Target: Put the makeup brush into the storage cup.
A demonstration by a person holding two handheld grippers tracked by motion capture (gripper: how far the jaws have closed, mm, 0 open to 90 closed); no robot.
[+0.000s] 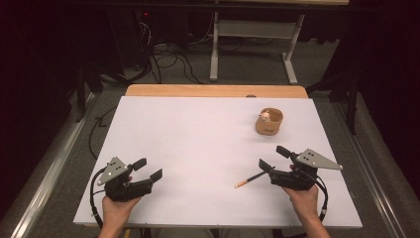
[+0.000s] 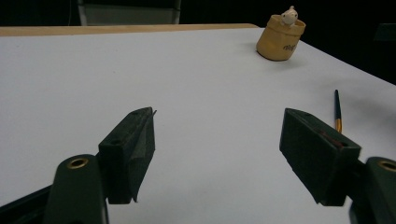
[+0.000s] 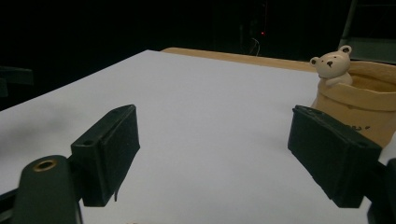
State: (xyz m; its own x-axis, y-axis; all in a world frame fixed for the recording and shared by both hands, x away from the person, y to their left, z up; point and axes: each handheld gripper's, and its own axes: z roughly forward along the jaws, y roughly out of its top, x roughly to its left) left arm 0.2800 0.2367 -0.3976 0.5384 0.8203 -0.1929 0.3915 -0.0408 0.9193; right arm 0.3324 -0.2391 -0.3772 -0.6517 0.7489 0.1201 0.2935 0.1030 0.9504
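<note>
On the white tabletop [image 1: 198,148], the left tongs [image 1: 148,169] rest near the front left corner, jaws spread wide with nothing between them. The right tongs [image 1: 275,158] sit at the front right, likewise wide open and holding nothing. A pencil [image 1: 251,178] lies just beside them, at their 8 o'clock. A tan cup [image 1: 270,123] with a small bear figure [image 1: 265,116] stands at their 12 o'clock.

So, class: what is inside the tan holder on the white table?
A small bear figure peeks over the rim of the tan holder. The holder's wall hides the bear's lower body and whatever else lies inside.
</note>
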